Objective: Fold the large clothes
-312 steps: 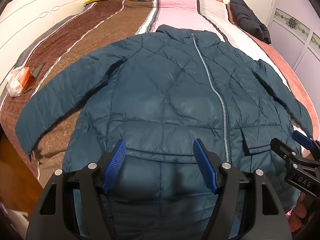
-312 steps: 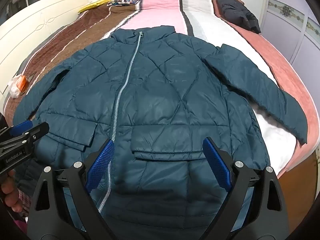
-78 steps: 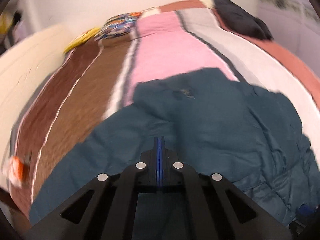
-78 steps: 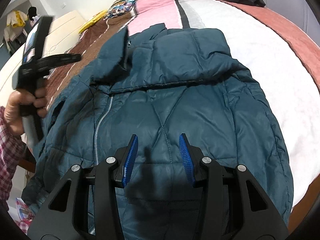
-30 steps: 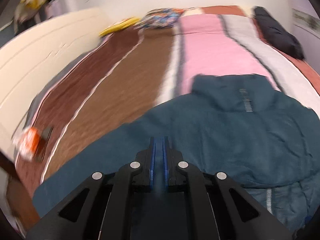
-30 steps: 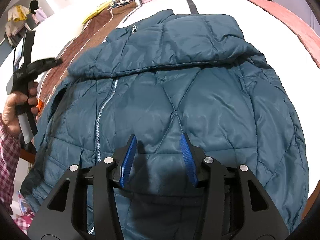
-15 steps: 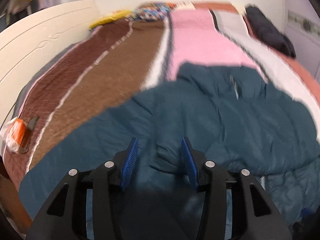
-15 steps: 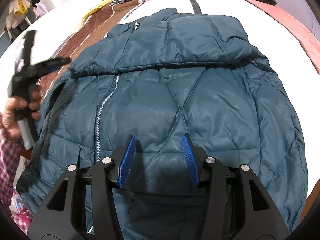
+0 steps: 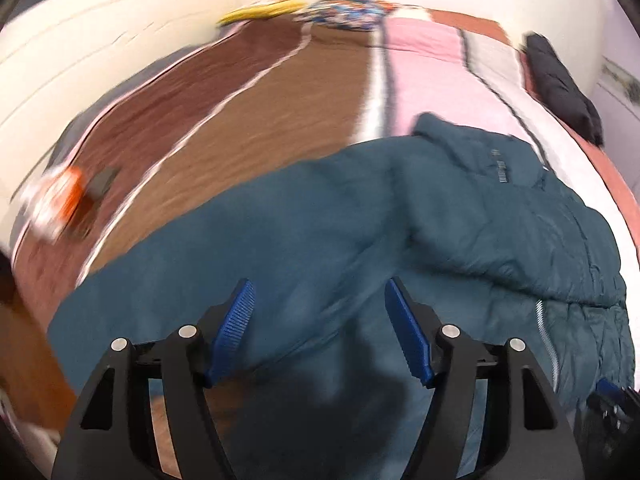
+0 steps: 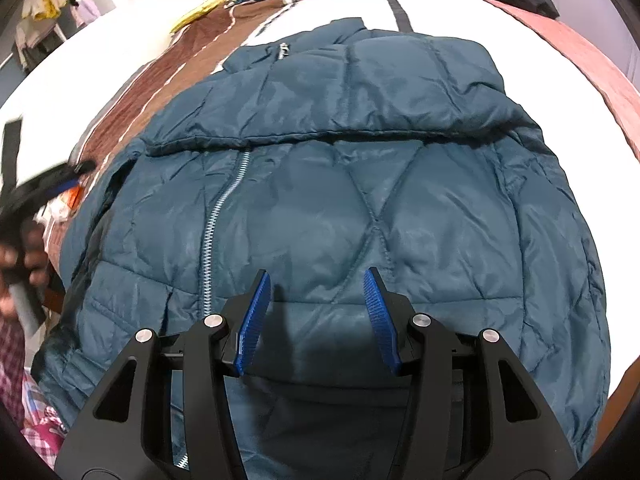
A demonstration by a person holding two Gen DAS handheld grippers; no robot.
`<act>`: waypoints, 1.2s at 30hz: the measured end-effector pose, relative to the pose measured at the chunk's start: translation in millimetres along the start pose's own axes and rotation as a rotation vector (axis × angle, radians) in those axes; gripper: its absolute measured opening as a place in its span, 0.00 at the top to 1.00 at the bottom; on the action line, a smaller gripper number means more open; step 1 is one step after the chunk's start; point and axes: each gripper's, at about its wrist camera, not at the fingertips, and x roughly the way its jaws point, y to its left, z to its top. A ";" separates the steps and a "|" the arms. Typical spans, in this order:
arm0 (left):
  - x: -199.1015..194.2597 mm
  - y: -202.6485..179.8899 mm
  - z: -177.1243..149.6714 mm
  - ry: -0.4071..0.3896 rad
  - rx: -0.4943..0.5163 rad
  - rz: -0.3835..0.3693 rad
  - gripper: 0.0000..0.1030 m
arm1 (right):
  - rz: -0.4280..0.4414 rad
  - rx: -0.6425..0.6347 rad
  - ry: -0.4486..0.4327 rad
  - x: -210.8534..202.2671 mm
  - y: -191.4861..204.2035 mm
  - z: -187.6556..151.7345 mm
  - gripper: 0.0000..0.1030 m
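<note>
A teal quilted jacket (image 10: 360, 200) lies front up on the bed, zip (image 10: 216, 216) closed. One sleeve is folded across the chest (image 10: 360, 92). The other sleeve (image 9: 192, 264) stretches out toward the bed's left edge. My left gripper (image 9: 320, 320) hovers over that sleeve near the shoulder. Its jaws are opening and the pads press on nothing. It also shows blurred in the right wrist view as the left gripper (image 10: 44, 188), held in a hand (image 10: 24, 256). Over the jacket's lower front, my right gripper (image 10: 318, 312) stands partly open, with only fabric below it.
The striped bedspread (image 9: 260, 112) runs brown, pink and white. An orange packet (image 9: 60, 200) lies near the left edge. A black garment (image 9: 560, 84) sits far right, with a patterned pillow (image 9: 344, 6) at the head. A wooden bed edge (image 9: 28, 356) shows lower left.
The left jaws went from shut to wide apart, and that gripper swung left toward the outstretched sleeve. The right gripper stayed in place with the same gap.
</note>
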 end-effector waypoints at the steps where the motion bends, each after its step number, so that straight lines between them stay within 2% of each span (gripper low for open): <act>1: -3.6 11.8 -5.4 0.007 -0.025 0.009 0.35 | 0.002 -0.006 -0.001 -0.6 2.0 0.3 0.52; 6: -24.3 87.0 -47.5 0.070 -0.234 0.022 0.35 | 0.014 -0.056 0.005 -0.9 20.1 -1.5 0.52; 12: -24.5 154.0 -95.4 0.125 -0.534 -0.061 0.34 | 0.017 -0.118 0.008 -3.7 42.6 -6.4 0.52; 17: -7.5 181.4 -116.2 0.158 -0.739 -0.153 0.34 | 0.012 -0.135 0.015 -2.6 52.0 -7.9 0.52; 22: 15.9 187.0 -116.8 0.161 -0.927 -0.284 0.34 | 0.000 -0.145 0.017 -2.7 55.3 -7.1 0.52; 26: 33.7 185.7 -111.6 0.160 -1.017 -0.333 0.34 | -0.005 -0.146 0.021 -1.7 55.3 -6.8 0.52; 30: 53.1 191.6 -112.9 0.168 -1.074 -0.297 0.34 | -0.009 -0.148 0.021 -1.3 55.1 -6.4 0.52; 33: 60.9 198.9 -117.2 0.163 -1.117 -0.301 0.34 | -0.012 -0.146 0.021 -1.0 53.6 -6.0 0.52; 36: 58.9 204.0 -114.5 0.116 -1.150 -0.275 0.39 | -0.013 -0.142 0.027 1.3 52.6 -5.4 0.52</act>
